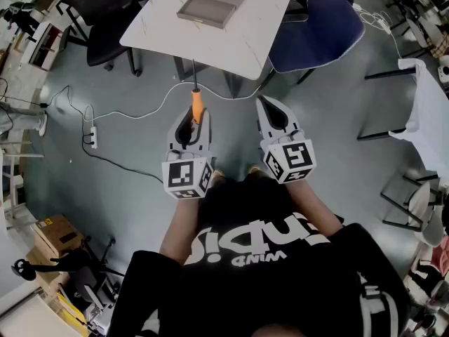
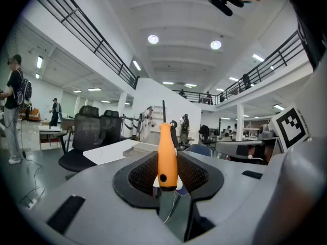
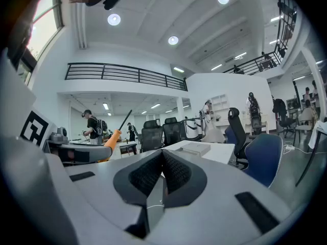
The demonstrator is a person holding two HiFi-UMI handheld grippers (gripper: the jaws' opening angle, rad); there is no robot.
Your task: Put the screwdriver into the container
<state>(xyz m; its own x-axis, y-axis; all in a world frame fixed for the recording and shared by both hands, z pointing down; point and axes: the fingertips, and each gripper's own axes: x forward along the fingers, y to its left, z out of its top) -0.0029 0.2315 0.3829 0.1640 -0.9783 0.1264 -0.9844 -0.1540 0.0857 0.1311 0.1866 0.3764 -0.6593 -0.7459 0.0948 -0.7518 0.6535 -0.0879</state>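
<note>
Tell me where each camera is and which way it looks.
Head view: on the person's head, looking down at the left tool, right tool, black shirt and floor.
Left gripper view: on the left tool, facing forward past the screwdriver clamped in its jaws.
Right gripper view: on the right tool, facing forward over its shut, empty jaws.
Shared: both gripper views see the white table and container ahead.

Smooth orange plastic handle of screwdriver (image 2: 167, 157); matt grey container (image 1: 213, 2)

Open office hall, grey floor (image 1: 133, 195).
White surface (image 1: 252, 41), blue chair (image 1: 319, 30), black chair (image 1: 105, 27), railed mezzanine (image 3: 122, 73), round ceiling lights (image 2: 153, 39).
</note>
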